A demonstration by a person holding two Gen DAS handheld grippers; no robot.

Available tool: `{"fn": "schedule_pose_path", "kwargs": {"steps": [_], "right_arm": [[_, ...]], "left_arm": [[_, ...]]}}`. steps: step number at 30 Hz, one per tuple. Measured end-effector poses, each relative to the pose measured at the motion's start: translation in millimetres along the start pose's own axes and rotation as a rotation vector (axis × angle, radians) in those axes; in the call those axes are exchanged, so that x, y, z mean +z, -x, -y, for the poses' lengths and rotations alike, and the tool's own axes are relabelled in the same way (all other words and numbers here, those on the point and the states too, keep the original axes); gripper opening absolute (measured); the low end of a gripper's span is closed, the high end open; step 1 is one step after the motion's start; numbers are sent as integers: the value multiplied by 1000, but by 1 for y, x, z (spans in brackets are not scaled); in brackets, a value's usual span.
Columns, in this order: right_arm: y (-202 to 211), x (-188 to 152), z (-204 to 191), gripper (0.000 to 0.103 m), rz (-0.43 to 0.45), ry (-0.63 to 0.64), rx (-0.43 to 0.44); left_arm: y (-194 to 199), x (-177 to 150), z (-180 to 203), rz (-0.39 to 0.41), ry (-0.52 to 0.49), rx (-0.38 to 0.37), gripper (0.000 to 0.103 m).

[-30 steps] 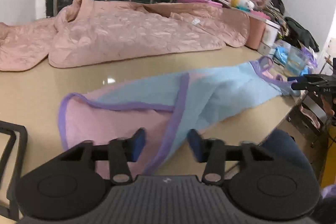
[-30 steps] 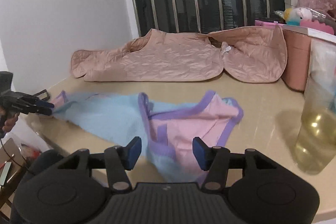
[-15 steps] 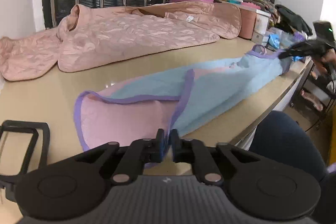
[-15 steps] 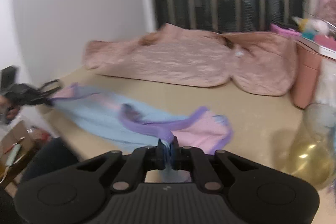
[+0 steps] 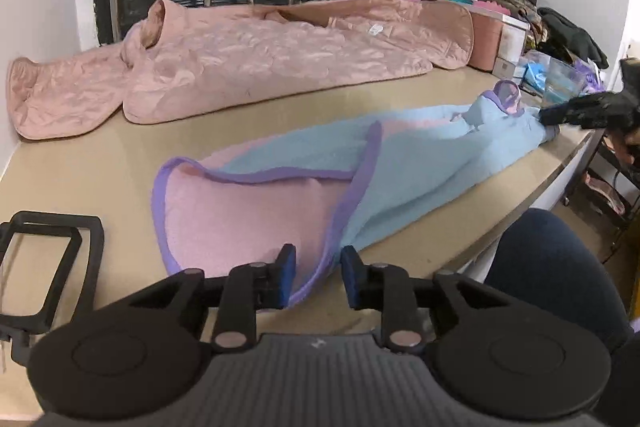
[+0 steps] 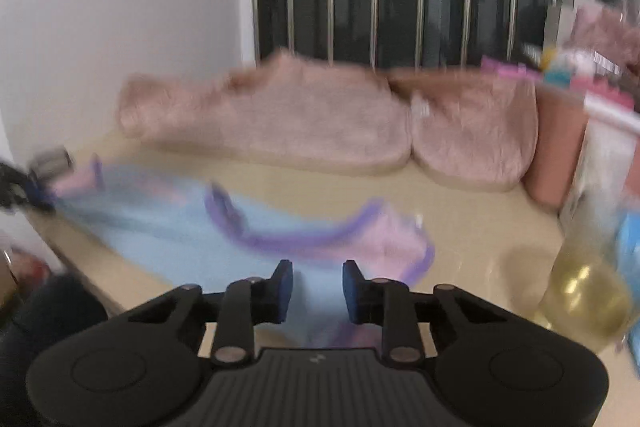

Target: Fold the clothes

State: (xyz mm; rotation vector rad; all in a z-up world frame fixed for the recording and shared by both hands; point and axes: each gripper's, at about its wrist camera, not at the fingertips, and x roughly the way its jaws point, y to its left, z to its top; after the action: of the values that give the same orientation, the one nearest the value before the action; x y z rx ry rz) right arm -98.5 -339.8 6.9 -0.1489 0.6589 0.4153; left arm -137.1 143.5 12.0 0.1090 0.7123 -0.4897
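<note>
A pink and light-blue garment (image 5: 260, 223) with purple trim lies stretched along the beige table (image 5: 100, 167). My left gripper (image 5: 318, 277) stands open at its near end, with the purple hem lying loose between the fingers. At the garment's far end, near the table edge, my right gripper (image 5: 580, 111) shows as a dark shape. The right wrist view is blurred. There my right gripper (image 6: 318, 287) is open over the blue cloth of the garment (image 6: 168, 223), and my left gripper (image 6: 24, 187) sits at the far left end.
A pink quilted jacket (image 5: 260, 59) is spread along the back by the barred window. A black frame (image 5: 48, 267) lies at the left. A glass of yellowish liquid (image 6: 584, 291), a pink box (image 5: 486, 39) and clutter crowd the right. A person's dark-clad leg (image 5: 552, 267) is beside the table edge.
Both grippers were shut on the garment's ends half a second ago and now stand open, with the cloth lying loose. The right wrist view is still moving, as its blur shows.
</note>
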Motion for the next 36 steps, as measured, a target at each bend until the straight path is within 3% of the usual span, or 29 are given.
{"fn": "schedule_pose_path", "kwargs": {"steps": [4, 6, 8, 11, 13, 14, 23, 25, 26, 27, 29, 31, 32, 33, 36], "right_arm": [[9, 4, 6, 24, 60, -44, 21], [17, 20, 15, 25, 153, -88, 18], [7, 41, 27, 25, 176, -129, -14], [-33, 58, 38, 22, 72, -144, -61], [-56, 60, 42, 5, -3, -165, -70], [-55, 59, 41, 0, 2, -167, -77], [-36, 49, 30, 0, 85, -180, -135], [-32, 47, 27, 13, 103, -183, -149], [-30, 46, 26, 31, 112, -184, -155], [-28, 44, 24, 42, 121, -186, -162], [-32, 44, 25, 39, 109, -195, -162], [-47, 47, 30, 18, 58, -212, -146], [-55, 48, 32, 3, 33, -220, -138], [-62, 50, 35, 2, 7, -228, -130], [-31, 38, 20, 2, 138, -210, -178]], "left_arm": [[14, 4, 0, 47, 20, -7, 31], [19, 9, 2, 79, 17, -3, 36], [15, 15, 3, 98, 34, -2, 37], [8, 22, 7, 106, 48, 18, 37], [9, 21, 9, 108, 51, 30, 39], [9, 21, 10, 108, 53, 36, 41], [3, 23, 12, 115, 60, 29, 43], [1, 25, 13, 116, 61, 38, 43], [2, 25, 14, 119, 59, 39, 43], [2, 24, 15, 121, 60, 38, 44], [4, 22, 17, 126, 63, 35, 45], [5, 21, 19, 125, 60, 36, 46], [6, 20, 20, 125, 59, 37, 46], [7, 20, 21, 123, 60, 40, 47], [7, 19, 19, 105, 71, 52, 48]]}}
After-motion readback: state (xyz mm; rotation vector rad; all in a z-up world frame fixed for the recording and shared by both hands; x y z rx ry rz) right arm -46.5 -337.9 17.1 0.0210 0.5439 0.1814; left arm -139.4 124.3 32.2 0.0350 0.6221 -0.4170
